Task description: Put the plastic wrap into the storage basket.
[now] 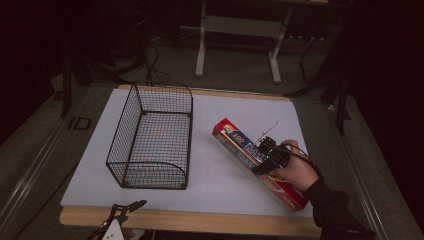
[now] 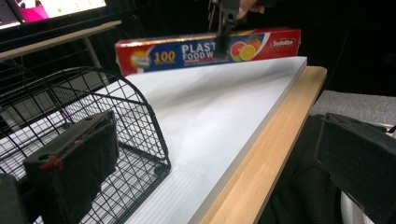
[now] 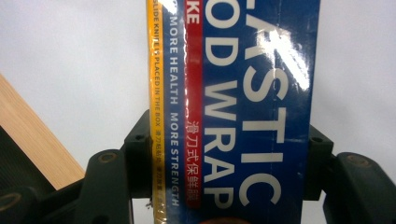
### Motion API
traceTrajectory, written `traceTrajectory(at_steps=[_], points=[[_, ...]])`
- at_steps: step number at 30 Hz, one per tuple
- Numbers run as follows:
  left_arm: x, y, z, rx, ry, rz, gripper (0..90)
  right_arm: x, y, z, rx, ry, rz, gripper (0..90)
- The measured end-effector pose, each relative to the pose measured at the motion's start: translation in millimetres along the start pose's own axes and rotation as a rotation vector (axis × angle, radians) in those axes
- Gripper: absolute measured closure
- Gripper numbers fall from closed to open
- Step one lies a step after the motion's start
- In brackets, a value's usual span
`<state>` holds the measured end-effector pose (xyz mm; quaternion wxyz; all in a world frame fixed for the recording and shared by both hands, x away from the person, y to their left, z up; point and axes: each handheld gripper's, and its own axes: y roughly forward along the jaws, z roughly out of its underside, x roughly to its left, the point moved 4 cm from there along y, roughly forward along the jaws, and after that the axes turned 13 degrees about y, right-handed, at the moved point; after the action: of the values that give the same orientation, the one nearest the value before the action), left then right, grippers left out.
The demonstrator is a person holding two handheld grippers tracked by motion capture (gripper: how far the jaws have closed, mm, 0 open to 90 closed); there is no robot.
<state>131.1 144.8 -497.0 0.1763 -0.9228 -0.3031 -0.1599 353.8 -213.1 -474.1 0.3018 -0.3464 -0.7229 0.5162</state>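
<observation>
On the bench's right side, my right tongs [image 1: 264, 159] clamp the plastic wrap box [image 1: 235, 140] across its width. My left tongs [image 1: 131, 206] idle open near the wire basket [image 1: 150, 135]; next, probably, lifting the box level toward it.

I see a wooden table [image 1: 200, 221] covered by a white board [image 1: 220, 145]; on the board rest a black wire basket [image 1: 150, 140] and a plastic-wrap box [image 1: 240, 145], apart.
</observation>
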Motion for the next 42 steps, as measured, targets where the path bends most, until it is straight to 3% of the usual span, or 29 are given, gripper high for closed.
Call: traceTrajectory(at_steps=[6, 8, 12, 17, 27, 42], points=[[0.1, -0.2, 0.0, -0.002, -0.001, 0.000, 0.1, 6.7, -14.1, -14.5, -0.082, 0.054, 0.005, 40.0], [0.1, -0.2, 0.0, -0.002, -0.003, 0.001, 0.1, 11.2, -18.0, -20.8, -0.095, 0.057, 0.026, 40.0], [0.0, -0.4, -0.1, -0.001, 0.000, -0.001, 0.1, 21.4, -25.8, -36.8, -0.112, 0.075, 0.015, 40.0], [-0.1, -0.5, -0.2, -0.002, 0.001, -0.002, 0.1, 39.0, -35.3, -62.5, -0.140, 0.092, -0.005, 40.0], [-0.5, -0.3, -0.1, -0.002, 0.001, -0.003, 0.1, 81.4, -48.0, -116.7, -0.208, 0.076, -0.034, 40.0], [-0.6, -1.7, -0.9, -0.016, -0.010, 0.006, 0.1, 128.2, -62.6, -184.7, -0.336, 0.140, -0.059, 40.0]])
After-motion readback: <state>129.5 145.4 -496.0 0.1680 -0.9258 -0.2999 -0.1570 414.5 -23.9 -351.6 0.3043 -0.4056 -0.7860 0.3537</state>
